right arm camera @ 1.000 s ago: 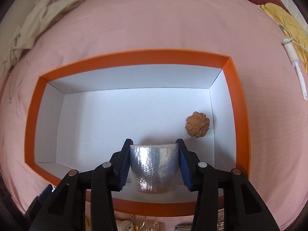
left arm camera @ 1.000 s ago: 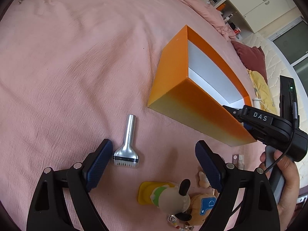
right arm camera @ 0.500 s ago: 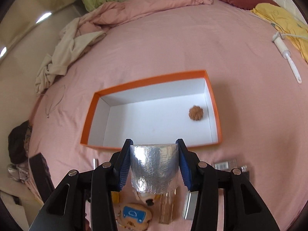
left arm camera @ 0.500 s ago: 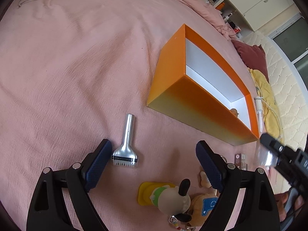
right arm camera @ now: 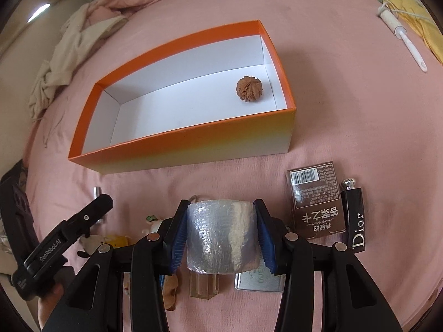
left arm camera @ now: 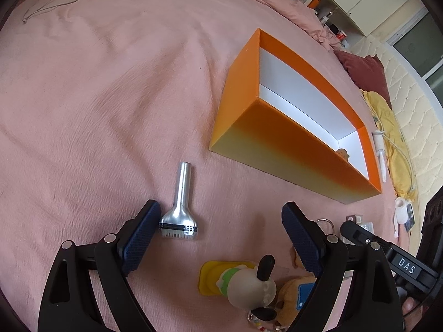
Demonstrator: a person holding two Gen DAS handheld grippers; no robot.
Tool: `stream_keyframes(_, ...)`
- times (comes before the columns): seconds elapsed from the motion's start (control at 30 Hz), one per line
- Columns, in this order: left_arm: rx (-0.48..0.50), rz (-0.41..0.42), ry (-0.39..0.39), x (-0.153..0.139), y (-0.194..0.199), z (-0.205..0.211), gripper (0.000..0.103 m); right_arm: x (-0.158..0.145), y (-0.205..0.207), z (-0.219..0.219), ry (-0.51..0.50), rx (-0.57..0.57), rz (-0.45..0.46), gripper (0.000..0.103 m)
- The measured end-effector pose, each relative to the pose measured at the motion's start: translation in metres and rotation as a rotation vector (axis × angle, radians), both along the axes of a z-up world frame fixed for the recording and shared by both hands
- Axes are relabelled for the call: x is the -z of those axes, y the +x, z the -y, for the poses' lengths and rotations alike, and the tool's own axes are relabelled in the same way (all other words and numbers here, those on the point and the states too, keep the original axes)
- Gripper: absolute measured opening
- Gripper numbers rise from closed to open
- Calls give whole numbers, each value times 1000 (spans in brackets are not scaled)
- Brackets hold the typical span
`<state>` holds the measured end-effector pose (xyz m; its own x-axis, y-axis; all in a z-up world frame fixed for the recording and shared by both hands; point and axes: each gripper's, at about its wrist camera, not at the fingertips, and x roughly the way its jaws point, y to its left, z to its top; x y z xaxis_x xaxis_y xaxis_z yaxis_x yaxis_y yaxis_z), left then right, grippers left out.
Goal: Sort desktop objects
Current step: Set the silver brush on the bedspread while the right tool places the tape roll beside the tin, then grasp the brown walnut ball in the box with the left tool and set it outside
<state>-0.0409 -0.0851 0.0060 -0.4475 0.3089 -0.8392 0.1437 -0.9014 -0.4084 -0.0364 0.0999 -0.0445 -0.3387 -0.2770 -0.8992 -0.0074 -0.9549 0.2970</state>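
Foil-wrapped roll (right arm camera: pixel 221 238) is pinched in the right gripper (right arm camera: pixel 220 235) above the clutter, prob headed 4 the orange box (right arm camera: pixel 177 144) w/ the walnut (right arm camera: pixel 248 88), left gripper (left arm camera: pixel 218 235) spread wide nr the silver tool (left arm camera: pixel 180 204)

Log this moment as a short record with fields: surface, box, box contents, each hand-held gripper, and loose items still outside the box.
surface: pink bedspread
box: orange box, open top, white inside
box contents: one walnut near its right end
right hand-held gripper: shut on silver foil-wrapped cup, outside the box on its near side
left hand-held gripper: open, holds nothing, above the bedspread
loose items: silver metal tool, cartoon dog figure, brown carton, Dior lipstick, small tin
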Motion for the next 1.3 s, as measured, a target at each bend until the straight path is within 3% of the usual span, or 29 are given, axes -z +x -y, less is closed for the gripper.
stream_keyframes(0.07, 7, -4, -7, 0, 0, -1, 89, -4, 1, -3, -14, 12, -17, 46)
stream_keyframes(0.27, 69, 10, -58, -3, -1, -9, 92, -45, 2, -28, -52, 58, -132, 64)
stream_keyframes(0.33, -5, 7, -63, -16, 3, -2, 87, -59, 0, -37, -46, 73, -162, 68)
stream_keyframes(0.4, -67, -48, -92, -43, 10, 4, 80, -65, 0, -51, -18, 89, -174, 68)
stream_keyframes(0.47, -27, -110, -160, -80, 8, -4, 79, -66, 1, -65, -7, 114, -181, 68)
stream_keyframes(0.57, 86, -181, -244, -128, -8, -34, 79, -55, 3, -96, -77, 183, -175, 68)
stream_keyframes(0.67, 244, -231, -294, -152, -42, -90, 79, -40, 8, -129, -177, 283, -135, 68)
stream_keyframes(0.77, 433, -170, -361, -133, -83, -158, 79, -32, 14, -154, -239, 357, -114, 68)
stream_keyframes(0.87, 594, -30, -483, -87, -115, -216, 76, -34, 19, -173, -264, 398, -123, 68)
stream_keyframes(0.97, 637, 58, -585, -50, -132, -239, 69, -40, 24, -189, -296, 431, -136, 68)
stream_keyframes(1.03, 625, 108, -541, -35, -146, -243, 70, -45, 26, -196, -313, 446, -148, 68)
stream_keyframes(1.1, 616, 146, -382, -26, -157, -239, 69, -49, 27, -198, -316, 443, -156, 68)
stream_keyframes(1.17, 579, 165, -299, -20, -163, -234, 68, -51, 28, -199, -314, 434, -161, 68)
stream_keyframes(1.3, 527, 179, -209, -11, -168, -223, 68, -48, 28, -196, -309, 408, -145, 68)
